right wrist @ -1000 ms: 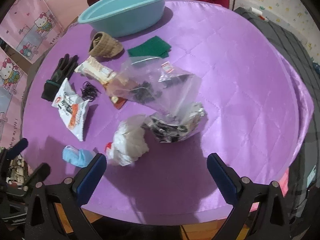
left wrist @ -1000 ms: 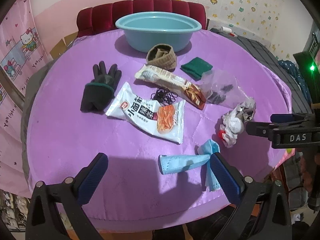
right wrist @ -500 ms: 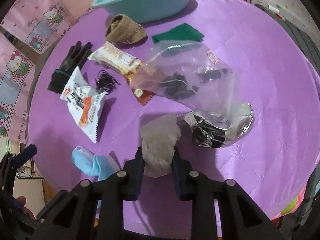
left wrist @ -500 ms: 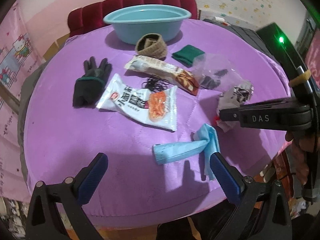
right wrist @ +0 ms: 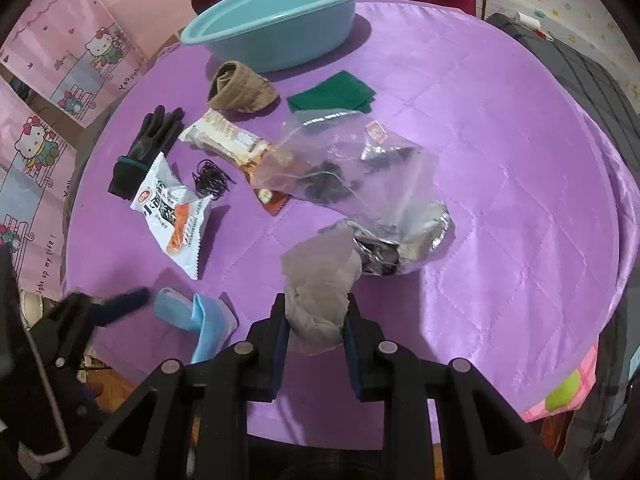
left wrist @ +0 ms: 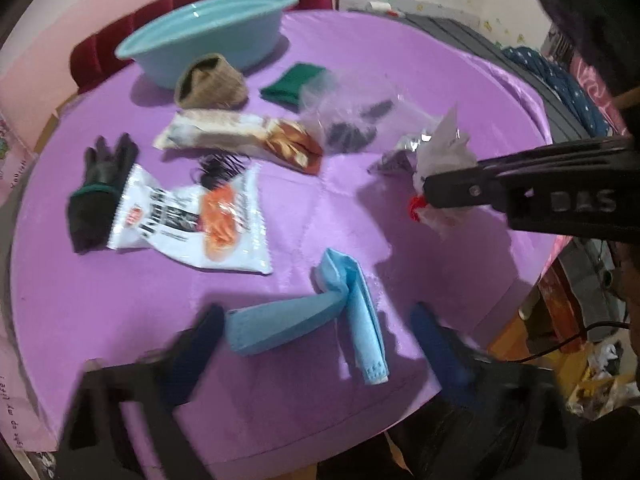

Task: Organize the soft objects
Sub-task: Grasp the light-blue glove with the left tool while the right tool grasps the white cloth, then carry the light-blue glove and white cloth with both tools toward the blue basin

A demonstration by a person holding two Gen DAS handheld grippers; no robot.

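On the purple surface, left to right: the left gripper, jaws closing, brackets the blue mask without pressing it yet; the right gripper pinches the white wad, probably bound for the basin at the rear.

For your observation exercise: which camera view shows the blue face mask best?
The left wrist view: the blue face mask lies whole between the closing left gripper fingers. The right wrist view shows it small, partly cut off.
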